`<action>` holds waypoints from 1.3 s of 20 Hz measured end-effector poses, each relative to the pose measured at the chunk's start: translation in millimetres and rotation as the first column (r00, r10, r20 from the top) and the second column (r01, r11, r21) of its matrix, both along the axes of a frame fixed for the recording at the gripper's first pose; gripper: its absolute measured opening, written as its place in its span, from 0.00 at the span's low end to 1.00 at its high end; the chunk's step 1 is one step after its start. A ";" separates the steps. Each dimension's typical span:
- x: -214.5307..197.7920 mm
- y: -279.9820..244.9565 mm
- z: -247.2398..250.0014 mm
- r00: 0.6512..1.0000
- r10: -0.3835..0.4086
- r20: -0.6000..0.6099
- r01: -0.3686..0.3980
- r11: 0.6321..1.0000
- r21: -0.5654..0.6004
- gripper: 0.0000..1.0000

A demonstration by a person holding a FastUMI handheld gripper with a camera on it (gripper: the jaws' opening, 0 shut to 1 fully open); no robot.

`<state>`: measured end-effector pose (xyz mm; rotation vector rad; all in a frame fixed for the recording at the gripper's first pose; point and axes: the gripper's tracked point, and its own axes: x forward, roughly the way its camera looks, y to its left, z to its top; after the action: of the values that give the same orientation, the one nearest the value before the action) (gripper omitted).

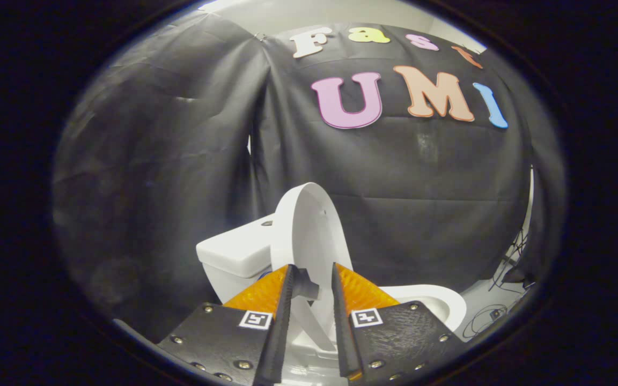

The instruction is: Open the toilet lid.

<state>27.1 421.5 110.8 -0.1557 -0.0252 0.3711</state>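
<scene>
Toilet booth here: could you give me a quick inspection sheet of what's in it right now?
Surface: pale floor beside the toilet.
Job's things: toilet lid raised upright by the tank; bowl rim exposed.
Clutter: nothing seen.
Grippers: gripper fingers apart, the lid's edge between them; contact unclear.
Cables: dark cables on the floor beyond the bowl.
Surroundings: black cloth wall.

The white oval plastic toilet lid point(309, 236) stands raised, nearly upright, just beyond the black two-finger gripper point(311, 279). Its fingers sit slightly apart with the lid's lower edge between them. The white ceramic tank point(234, 254) lies left of the lid, the white ceramic bowl rim point(438, 300) right. Black cables point(494, 311) lie far right on the floor.
</scene>
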 end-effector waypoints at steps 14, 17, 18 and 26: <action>5.3 -57.4 7.8 0.999 -0.017 -0.034 0.018 1.000 0.013 1.00; 8.9 -78.2 9.7 0.998 -0.023 -0.051 0.026 0.999 0.043 1.00; 10.3 -85.4 12.3 0.998 -0.028 -0.053 0.031 0.998 0.052 1.00; 16.2 -141.6 25.0 0.997 -0.058 -0.051 0.063 0.992 0.109 0.99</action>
<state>43.2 279.8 135.8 -0.0378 0.0066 0.3123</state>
